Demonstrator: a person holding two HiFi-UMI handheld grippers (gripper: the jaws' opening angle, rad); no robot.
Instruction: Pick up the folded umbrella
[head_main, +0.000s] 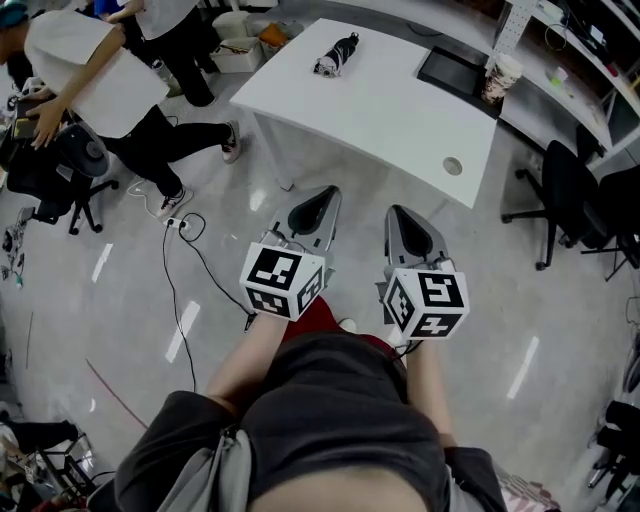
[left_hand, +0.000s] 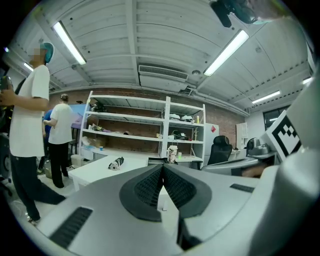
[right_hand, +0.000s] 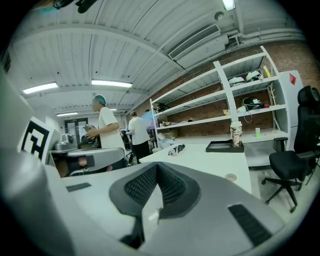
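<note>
The folded umbrella (head_main: 337, 54), black with a white pattern, lies on the far part of the white table (head_main: 390, 110). It also shows small and distant as the umbrella (left_hand: 116, 163) in the left gripper view and the umbrella (right_hand: 176, 149) in the right gripper view. My left gripper (head_main: 318, 205) and right gripper (head_main: 399, 217) hang side by side over the floor, well short of the table's near edge. Both are shut with nothing between the jaws; the left gripper (left_hand: 162, 170) and right gripper (right_hand: 157, 169) show their pads meeting.
A black tray (head_main: 455, 70) and a paper cup (head_main: 501, 73) sit at the table's far right. Two people (head_main: 110, 70) stand at the left near a chair (head_main: 60, 170). Black office chairs (head_main: 570, 195) stand right of the table. A cable (head_main: 185, 250) runs across the floor.
</note>
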